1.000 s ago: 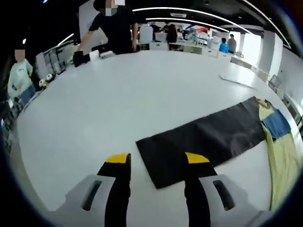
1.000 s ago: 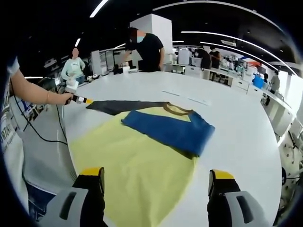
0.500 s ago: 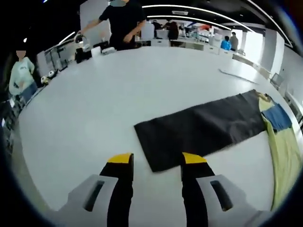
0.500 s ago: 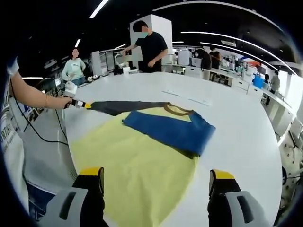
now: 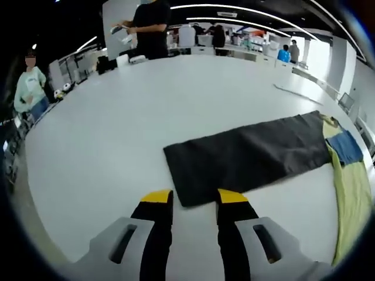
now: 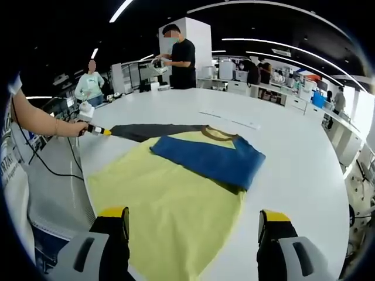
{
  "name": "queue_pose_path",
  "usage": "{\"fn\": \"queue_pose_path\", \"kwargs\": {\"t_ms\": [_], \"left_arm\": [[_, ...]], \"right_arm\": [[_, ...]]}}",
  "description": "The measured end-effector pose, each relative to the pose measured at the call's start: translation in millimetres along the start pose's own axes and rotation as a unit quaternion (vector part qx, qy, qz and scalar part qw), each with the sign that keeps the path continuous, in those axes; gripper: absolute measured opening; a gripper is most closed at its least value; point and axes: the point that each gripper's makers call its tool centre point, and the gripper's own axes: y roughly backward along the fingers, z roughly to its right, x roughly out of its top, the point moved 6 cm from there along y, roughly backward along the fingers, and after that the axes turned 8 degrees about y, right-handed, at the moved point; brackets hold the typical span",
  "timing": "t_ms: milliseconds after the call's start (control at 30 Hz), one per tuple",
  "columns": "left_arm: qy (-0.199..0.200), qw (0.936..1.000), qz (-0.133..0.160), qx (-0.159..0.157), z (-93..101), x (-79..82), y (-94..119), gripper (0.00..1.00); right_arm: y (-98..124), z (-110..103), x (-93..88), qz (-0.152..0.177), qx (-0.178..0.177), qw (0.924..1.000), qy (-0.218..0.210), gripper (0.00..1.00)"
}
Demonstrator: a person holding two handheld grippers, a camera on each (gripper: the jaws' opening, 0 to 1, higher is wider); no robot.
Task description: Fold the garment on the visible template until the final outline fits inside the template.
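Two grippers are being held over the bench [image 5: 105, 134]: the left gripper [image 5: 187, 197], jaws narrowly parted, just short of the dark sleeve [image 5: 246, 157] end stretching away rightward, while the right gripper [image 6: 193, 219], jaws spread wide, is being held over the shirt [image 6: 170, 199] hem.

Black jaws, yellow tips, grey housings

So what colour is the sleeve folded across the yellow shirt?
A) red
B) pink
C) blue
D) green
C: in the right gripper view a blue sleeve lies folded over the yellow shirt on the white table.
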Motion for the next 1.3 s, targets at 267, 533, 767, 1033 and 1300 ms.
{"fn": "queue_pose_path", "kwargs": {"t_ms": [267,533,767,1033,1300], "left_arm": [[0.02,0.9997,0.002,0.012,-0.8,-0.3,-0.5,0.22],[0.033,0.9987,-0.007,0.038,-2.3,-0.3,1.5,0.14],[0.039,0.9983,-0.016,0.041,-3.9,0.0,3.1,0.08],[0.031,0.9992,-0.013,0.023,-4.0,-0.3,3.4,0.04],[0.024,0.9995,-0.02,0.01,-0.4,2.0,3.7,0.01]], "right_arm": [[1.4,0.9,1.4,0.002,-0.006,1.0,-0.003,0.9],[2.0,-1.3,0.9,-0.007,-0.007,0.9999,0.005,0.89],[3.9,-4.4,3.4,0.0,-0.008,1.0,-0.001,0.89],[5.0,-6.0,3.5,0.003,-0.003,1.0,0.001,0.9],[4.0,-5.2,4.7,0.006,-0.003,1.0,-0.001,0.9]]}}
